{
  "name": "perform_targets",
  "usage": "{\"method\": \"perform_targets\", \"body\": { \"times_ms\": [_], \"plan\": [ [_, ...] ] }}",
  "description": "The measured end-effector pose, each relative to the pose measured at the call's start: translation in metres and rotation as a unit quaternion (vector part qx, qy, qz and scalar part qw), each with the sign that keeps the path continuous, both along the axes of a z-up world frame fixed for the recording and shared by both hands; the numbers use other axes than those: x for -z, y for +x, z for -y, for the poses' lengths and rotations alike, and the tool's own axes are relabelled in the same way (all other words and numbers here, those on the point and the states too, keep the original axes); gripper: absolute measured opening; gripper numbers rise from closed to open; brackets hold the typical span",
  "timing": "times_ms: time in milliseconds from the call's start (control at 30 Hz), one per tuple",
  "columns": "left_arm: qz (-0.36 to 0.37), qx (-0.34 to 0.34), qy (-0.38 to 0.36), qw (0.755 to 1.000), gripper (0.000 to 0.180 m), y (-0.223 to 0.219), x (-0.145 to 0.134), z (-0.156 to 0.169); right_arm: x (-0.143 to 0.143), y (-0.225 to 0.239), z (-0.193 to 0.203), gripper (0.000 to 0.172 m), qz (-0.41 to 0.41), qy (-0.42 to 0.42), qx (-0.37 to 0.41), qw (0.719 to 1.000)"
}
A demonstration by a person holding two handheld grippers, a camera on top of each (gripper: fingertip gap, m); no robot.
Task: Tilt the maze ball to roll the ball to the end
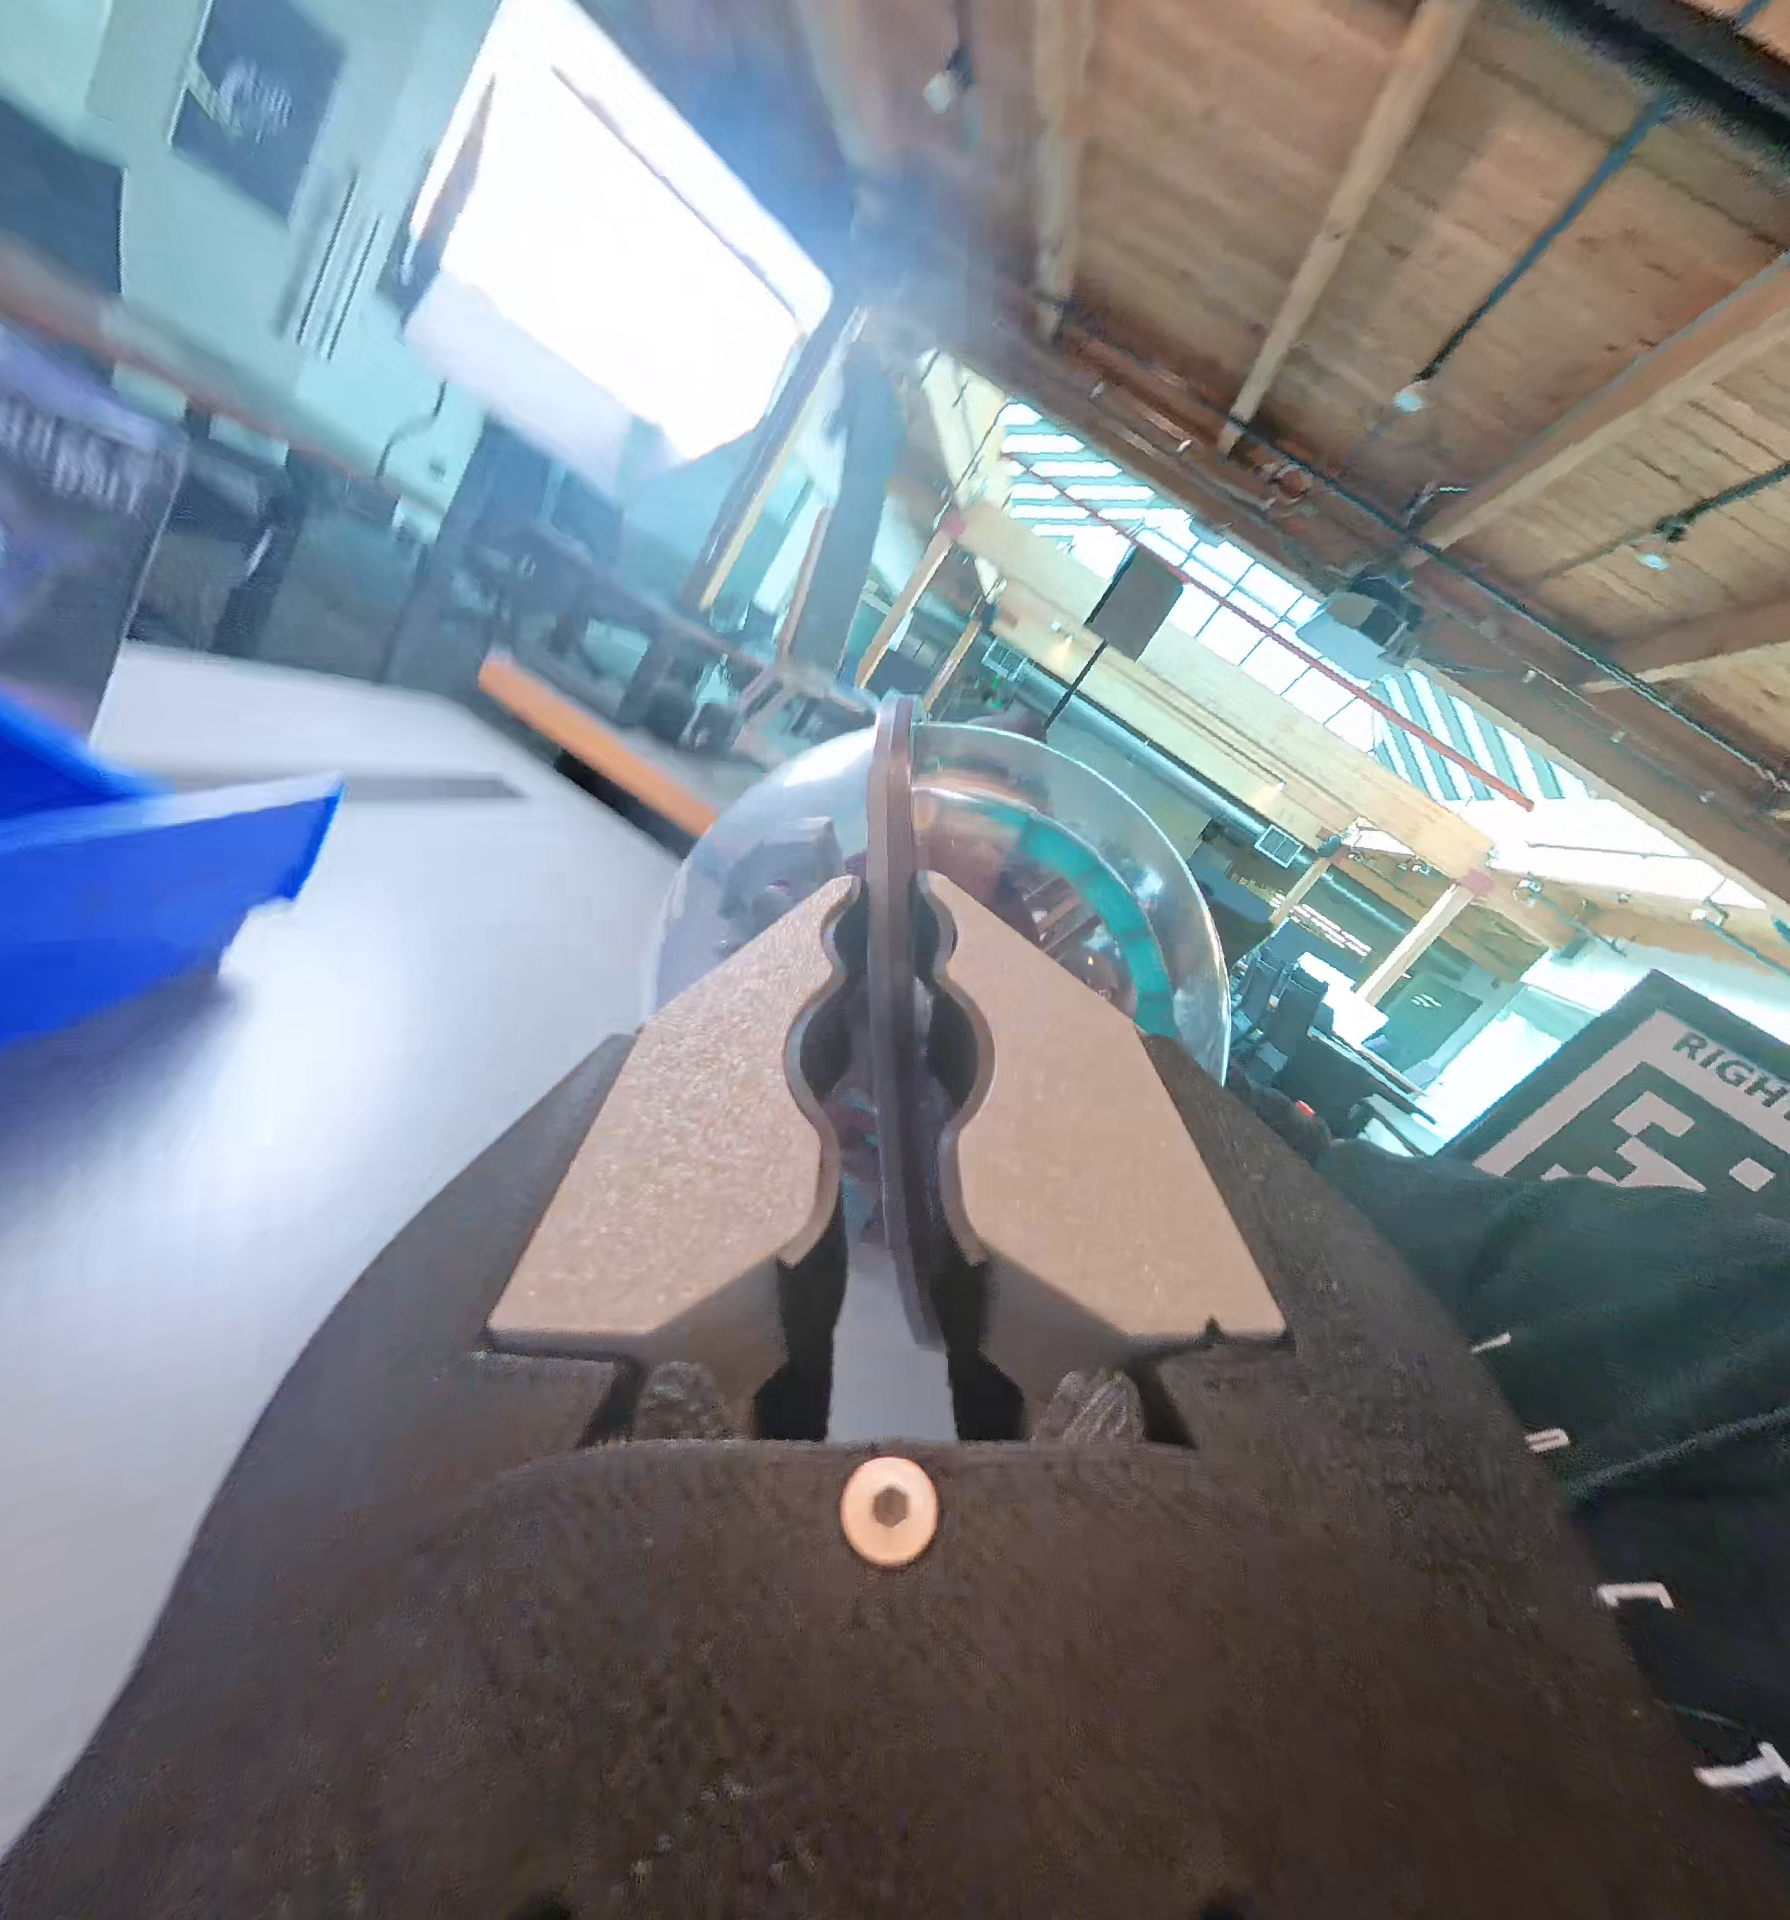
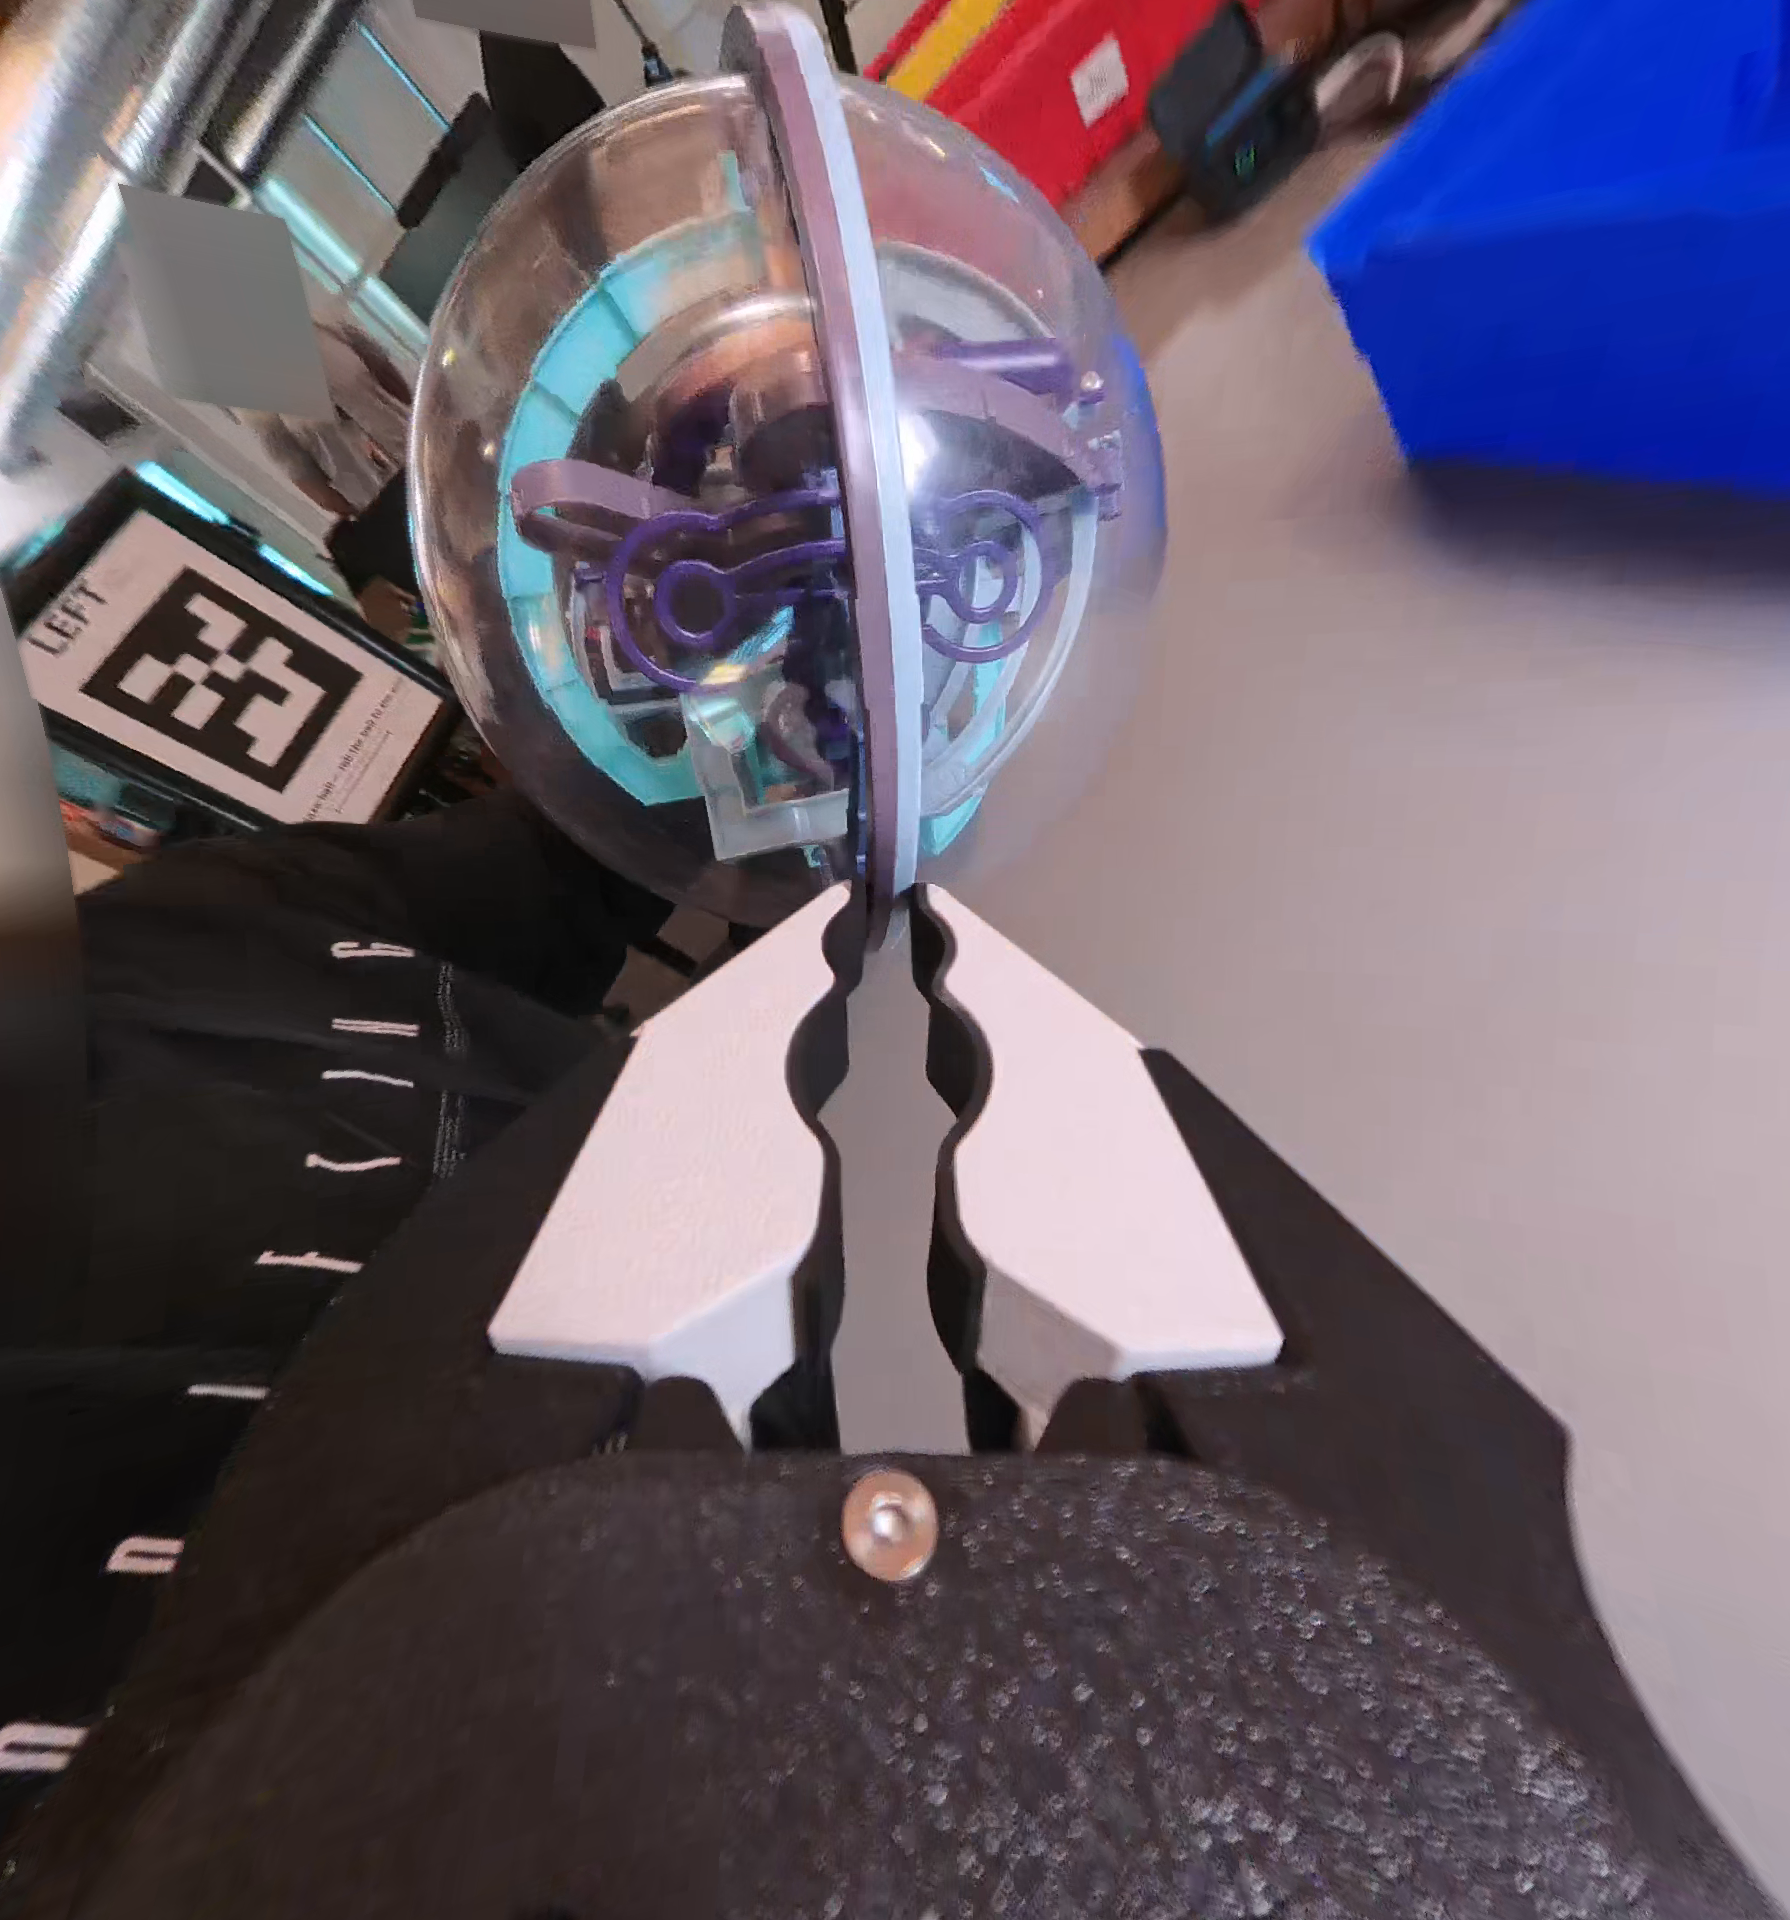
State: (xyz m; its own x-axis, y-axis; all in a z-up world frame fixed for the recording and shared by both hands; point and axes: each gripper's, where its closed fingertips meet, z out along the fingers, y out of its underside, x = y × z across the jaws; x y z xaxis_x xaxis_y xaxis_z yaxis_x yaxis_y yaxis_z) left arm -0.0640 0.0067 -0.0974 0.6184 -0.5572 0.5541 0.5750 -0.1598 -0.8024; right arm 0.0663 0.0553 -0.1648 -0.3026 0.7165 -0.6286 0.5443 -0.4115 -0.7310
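Clear plastic, the maze ball (image 2: 787,499) hangs between my two grippers above the grey worktop (image 2: 1390,935), its purple rim (image 2: 849,436) running edge-on along my fingers. My left gripper (image 1: 896,904) clamps deep on that rim; my right gripper (image 2: 883,904) pinches it at the tips only. A blue bin (image 2: 1618,239) sits close on the right-hand side.

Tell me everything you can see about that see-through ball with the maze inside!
The maze ball is a clear plastic globe held up off the grey table. Inside are teal curved tracks and purple loops. A flat purple-grey ring circles it, standing on edge. The right tool pinches the ring's rim at its fingertips; the left tool grips the ring deeper from the opposite side. I can't spot the little ball.
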Motion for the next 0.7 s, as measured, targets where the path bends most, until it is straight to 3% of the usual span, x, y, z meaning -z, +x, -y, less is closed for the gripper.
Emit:
{"method": "perform_targets", "body": {
  "times_ms": [133, 267, 367, 567, 700],
  "plan": [
    [0.030, 0.022, -0.103, 0.994, 0.005, 0.002, 0.071, -0.006, 0.060, 0.008, 0.003, 0.005, 0.069, -0.077, -0.007, 0.995],
    [0.047, 0.040, -0.170, 0.984, 0.006, 0.004, 0.112, -0.006, 0.090, 0.013, 0.001, 0.005, 0.106, -0.117, -0.006, 0.987],
    [0.055, 0.039, -0.193, 0.979, 0.006, 0.000, 0.129, -0.009, 0.097, 0.009, -0.005, 0.005, 0.109, -0.127, -0.004, 0.986],
    [0.066, 0.021, -0.206, 0.976, 0.006, -0.013, 0.138, -0.014, 0.086, -0.005, -0.023, 0.006, 0.061, -0.116, 0.018, 0.991],
    [0.044, 0.015, -0.201, 0.979, 0.006, -0.014, 0.137, -0.014, 0.074, -0.013, -0.034, 0.033, -0.003, -0.027, 0.041, 0.999]
  ]
}}
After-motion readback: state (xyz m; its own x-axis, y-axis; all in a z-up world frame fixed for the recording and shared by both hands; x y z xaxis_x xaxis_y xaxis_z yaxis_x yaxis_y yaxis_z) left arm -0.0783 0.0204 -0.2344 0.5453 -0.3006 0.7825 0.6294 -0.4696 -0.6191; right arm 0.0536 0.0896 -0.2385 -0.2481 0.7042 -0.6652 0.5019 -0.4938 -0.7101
